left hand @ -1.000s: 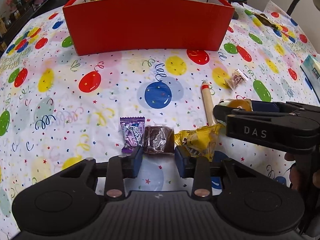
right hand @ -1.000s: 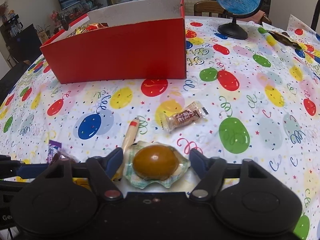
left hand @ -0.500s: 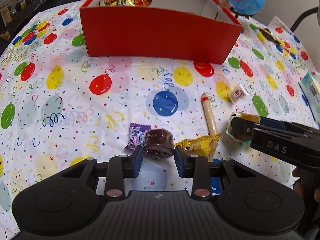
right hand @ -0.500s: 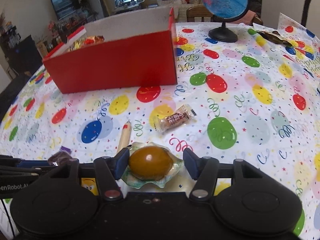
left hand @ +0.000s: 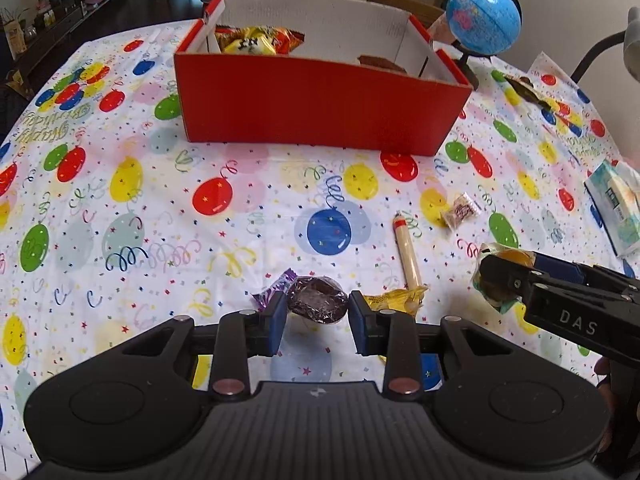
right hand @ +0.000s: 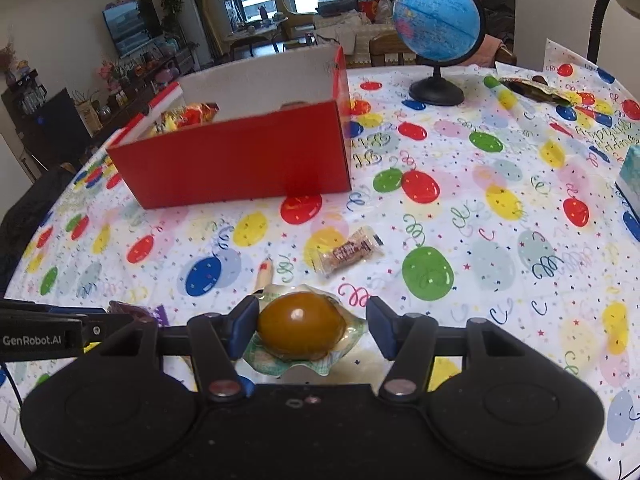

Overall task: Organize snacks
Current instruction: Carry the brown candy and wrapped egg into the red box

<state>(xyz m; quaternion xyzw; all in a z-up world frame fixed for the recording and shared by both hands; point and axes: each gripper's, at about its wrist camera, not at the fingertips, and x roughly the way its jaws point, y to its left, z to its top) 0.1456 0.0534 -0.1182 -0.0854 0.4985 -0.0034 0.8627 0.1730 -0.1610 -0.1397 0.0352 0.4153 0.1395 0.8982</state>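
The left gripper (left hand: 318, 312) is clamped on a round dark chocolate cake in clear wrap (left hand: 318, 300), its blue pads pressing both sides, the cake lifted off the balloon-print tablecloth (left hand: 160, 220). The right gripper (right hand: 312, 326) holds a glossy amber-brown egg sealed in a clear, green-edged plastic pack (right hand: 301, 330); the left pad touches the egg, while the right pad meets only the crinkled wrap, so its jaws stand moderately wide. In the left wrist view, a purple foil candy wrapper (left hand: 272, 288) lies at 9 o'clock of the cake, a yellow snack packet (left hand: 394, 298) at 3 o'clock, a tan sausage stick with a red tip (left hand: 407, 254) and a small clear-wrapped brown sweet (left hand: 460, 214) toward 1 o'clock. The open red cardboard box (left hand: 312, 108) stands at 12 o'clock, well apart, with yellow and orange packets (left hand: 256, 42) inside its left end. A blue globe on a black stand (right hand: 438, 24) stands at 1 o'clock of the box.
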